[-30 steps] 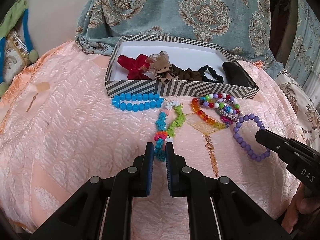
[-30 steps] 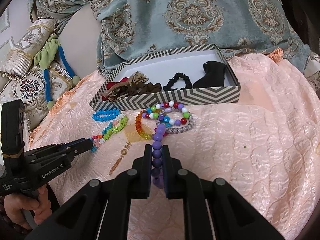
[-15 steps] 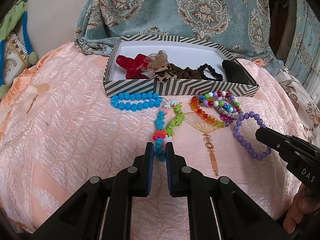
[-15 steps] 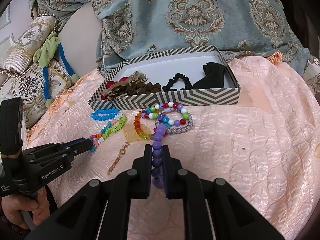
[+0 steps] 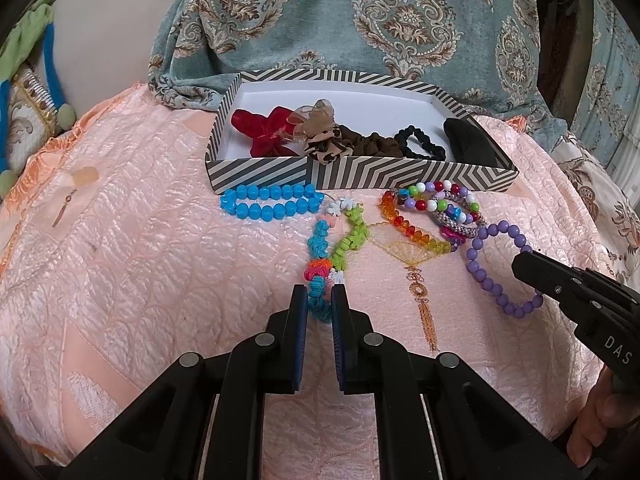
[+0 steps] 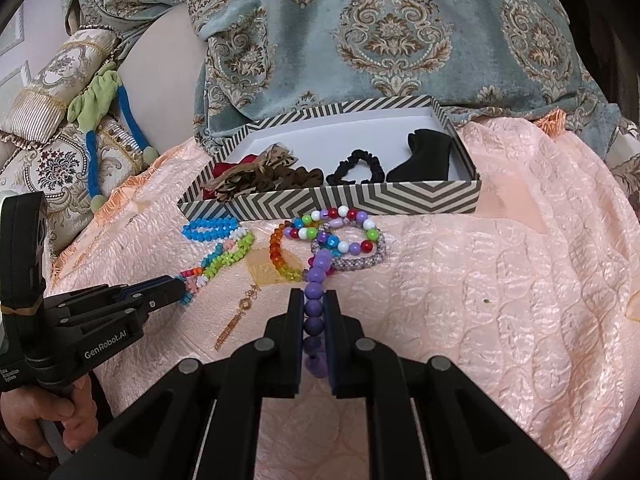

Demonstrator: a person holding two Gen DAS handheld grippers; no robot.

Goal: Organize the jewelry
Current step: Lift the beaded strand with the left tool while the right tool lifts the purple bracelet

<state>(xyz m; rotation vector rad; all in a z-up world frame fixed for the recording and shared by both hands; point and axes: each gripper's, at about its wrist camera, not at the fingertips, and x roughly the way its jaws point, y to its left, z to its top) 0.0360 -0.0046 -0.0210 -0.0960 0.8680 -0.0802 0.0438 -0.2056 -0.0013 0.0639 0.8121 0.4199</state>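
"GenRobot.AI" reads on the left claw (image 6: 182,289), "DAS" on the right claw (image 5: 524,266). The left claw is clamped on the multicoloured knotted bracelet (image 5: 320,276), the right on the purple bead bracelet (image 6: 314,304). Both lie on the peach bedspread (image 5: 140,260) just before the striped box (image 5: 360,174), beside other bead bracelets (image 5: 432,212); scrunchies (image 5: 372,144) lie inside it.

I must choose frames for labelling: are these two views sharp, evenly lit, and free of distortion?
Left wrist view: sharp, soft even light, mild sheen on the pink bedspread; fisheye bends the striped box, corners dark. Right wrist view: equally sharp; the purple bead bracelet stays crisp, the edges curve and darken.
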